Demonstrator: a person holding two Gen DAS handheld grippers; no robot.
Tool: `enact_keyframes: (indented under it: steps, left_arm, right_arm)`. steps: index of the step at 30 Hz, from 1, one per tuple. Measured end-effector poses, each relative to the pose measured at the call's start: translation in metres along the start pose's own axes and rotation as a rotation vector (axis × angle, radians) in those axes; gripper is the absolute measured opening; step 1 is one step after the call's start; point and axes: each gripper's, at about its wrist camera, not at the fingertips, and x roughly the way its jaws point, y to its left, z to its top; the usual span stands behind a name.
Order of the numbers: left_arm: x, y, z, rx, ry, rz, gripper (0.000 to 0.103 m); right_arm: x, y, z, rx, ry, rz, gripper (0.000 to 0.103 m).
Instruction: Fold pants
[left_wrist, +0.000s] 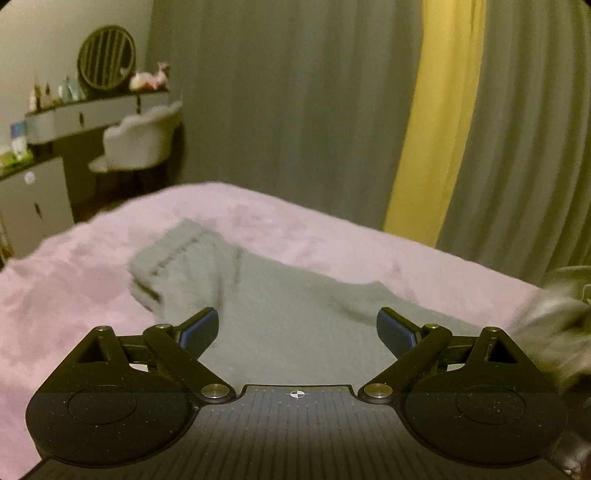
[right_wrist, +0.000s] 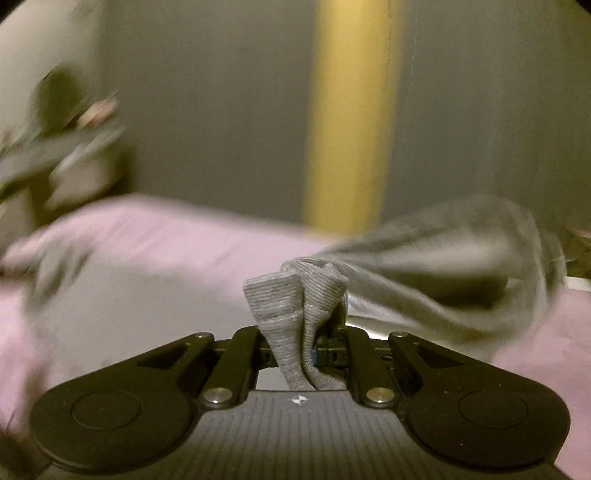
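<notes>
Grey pants (left_wrist: 280, 295) lie spread on a pink bed cover (left_wrist: 74, 280), the waistband end with a dark drawstring at the far left. My left gripper (left_wrist: 297, 326) hovers above the middle of the pants, open, with nothing between its blue pads. In the right wrist view my right gripper (right_wrist: 314, 354) is shut on a bunched fold of the grey pants (right_wrist: 295, 306), lifted off the bed. The cloth trails blurred to the right. That raised cloth also shows at the right edge of the left wrist view.
Grey curtains with a yellow strip (left_wrist: 436, 122) hang behind the bed. At the far left stand a dressing table (left_wrist: 85, 114) with a round mirror, bottles, and a white chair (left_wrist: 140, 144). The bed's far edge (left_wrist: 332, 218) runs below the curtains.
</notes>
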Motion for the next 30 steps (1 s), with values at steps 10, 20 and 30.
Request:
enact_keyframes:
  steps: [10, 20, 30]
  left_arm:
    - [0.038, 0.006, -0.011, -0.095, 0.167, -0.168, 0.096]
    - [0.099, -0.099, -0.057, 0.135, 0.474, -0.446, 0.096]
    - [0.13, -0.117, -0.067, 0.134, 0.561, -0.537, 0.068]
  right_arm:
    - [0.018, 0.006, -0.058, 0.272, 0.118, 0.224, 0.063]
    - [-0.033, -0.104, -0.117, 0.935, 0.103, 0.13, 0.07]
    - [-0.023, -0.106, -0.137, 1.047, 0.192, 0.2, 0.078]
